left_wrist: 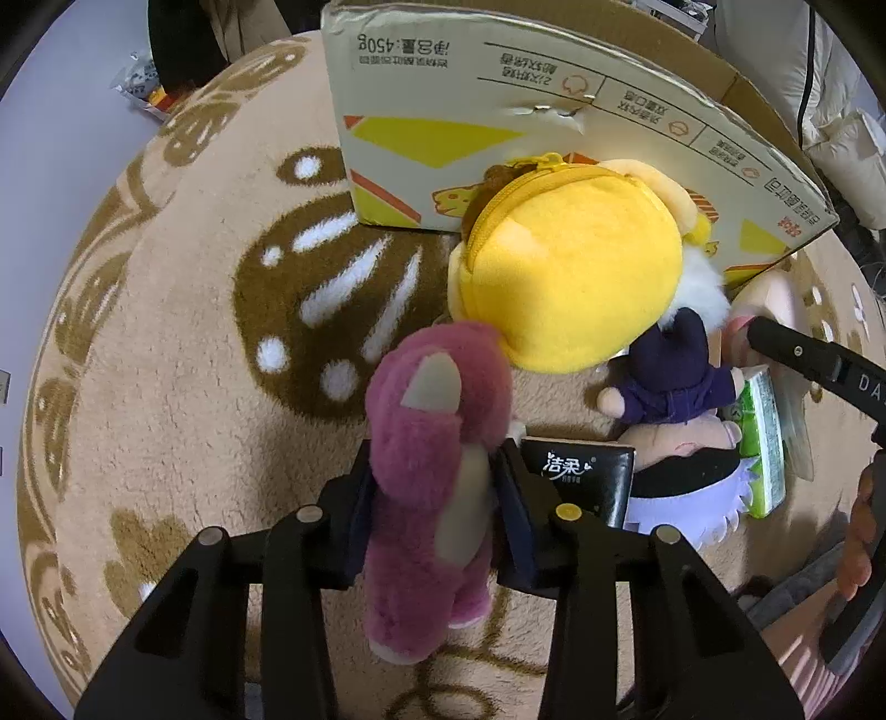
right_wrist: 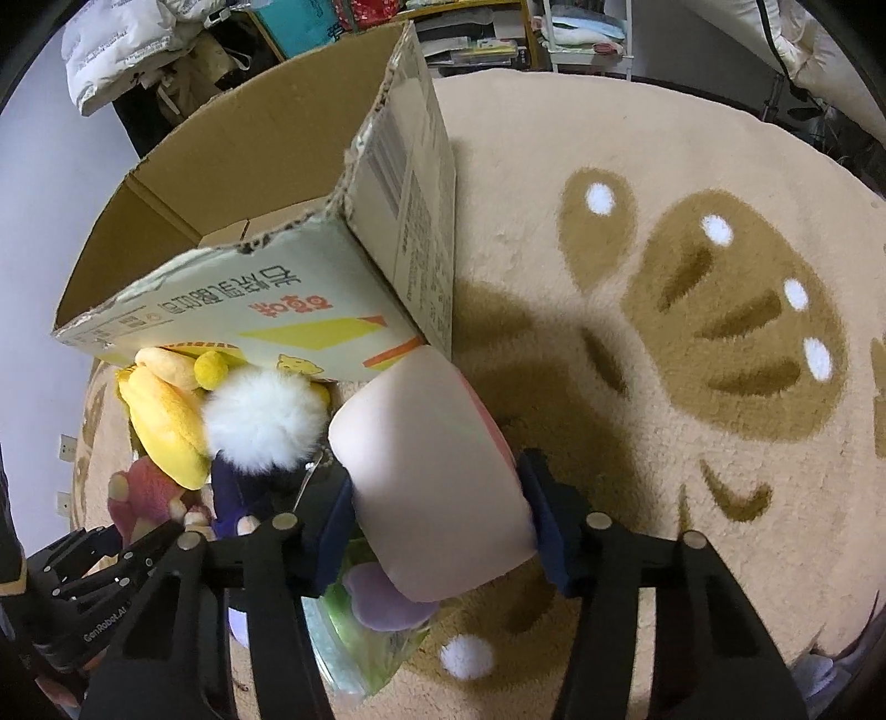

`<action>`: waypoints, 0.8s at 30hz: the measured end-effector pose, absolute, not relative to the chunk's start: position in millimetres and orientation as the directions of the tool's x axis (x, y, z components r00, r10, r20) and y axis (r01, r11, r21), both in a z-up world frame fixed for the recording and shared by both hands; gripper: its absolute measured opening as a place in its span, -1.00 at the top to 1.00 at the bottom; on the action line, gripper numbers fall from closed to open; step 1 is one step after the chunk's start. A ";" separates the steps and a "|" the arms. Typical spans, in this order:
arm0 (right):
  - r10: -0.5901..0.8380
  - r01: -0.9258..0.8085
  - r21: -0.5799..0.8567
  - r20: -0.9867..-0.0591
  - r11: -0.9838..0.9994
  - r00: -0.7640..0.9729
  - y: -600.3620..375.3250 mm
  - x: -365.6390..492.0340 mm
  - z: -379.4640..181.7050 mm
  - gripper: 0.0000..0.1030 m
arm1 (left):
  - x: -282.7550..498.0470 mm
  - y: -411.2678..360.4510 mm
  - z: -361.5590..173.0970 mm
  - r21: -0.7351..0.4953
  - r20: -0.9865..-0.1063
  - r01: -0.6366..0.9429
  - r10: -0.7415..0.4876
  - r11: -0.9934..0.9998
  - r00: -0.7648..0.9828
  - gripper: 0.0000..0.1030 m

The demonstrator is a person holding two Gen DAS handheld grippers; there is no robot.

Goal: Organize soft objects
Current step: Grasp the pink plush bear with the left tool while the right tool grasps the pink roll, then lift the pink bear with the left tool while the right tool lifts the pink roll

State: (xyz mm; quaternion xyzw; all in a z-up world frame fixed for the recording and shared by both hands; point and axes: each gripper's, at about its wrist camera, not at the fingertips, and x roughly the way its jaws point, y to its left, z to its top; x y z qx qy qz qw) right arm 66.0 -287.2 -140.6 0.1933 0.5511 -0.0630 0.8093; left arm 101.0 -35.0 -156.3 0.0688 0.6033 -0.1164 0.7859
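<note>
My left gripper is shut on a magenta plush bear, its pads pressing the bear's body above the rug. Just beyond it lies a yellow plush pouch against an open cardboard box. In the right wrist view my right gripper is shut on a pale pink soft cushion, both blue pads touching its sides, next to the box's corner. The yellow pouch, a white fluffy ball and the bear lie to its left.
A doll in dark purple clothes, a black tissue pack and a green tissue pack are piled on the beige patterned rug. The box interior looks bare. Clutter and white padded jackets edge the rug.
</note>
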 end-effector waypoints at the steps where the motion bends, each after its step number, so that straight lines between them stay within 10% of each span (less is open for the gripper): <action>1: 0.109 0.319 0.246 -0.914 0.915 0.391 -287.7 62.6 -137.5 -0.07 | 100.1 -34.1 -155.4 -0.031 -0.963 0.263 -0.099 0.964 0.251 0.27; 24: 0.042 0.233 0.288 -0.707 0.929 0.706 -281.3 8.3 -58.6 0.13 | 48.7 -13.5 -68.1 0.036 -0.794 0.123 -0.047 0.992 0.606 0.30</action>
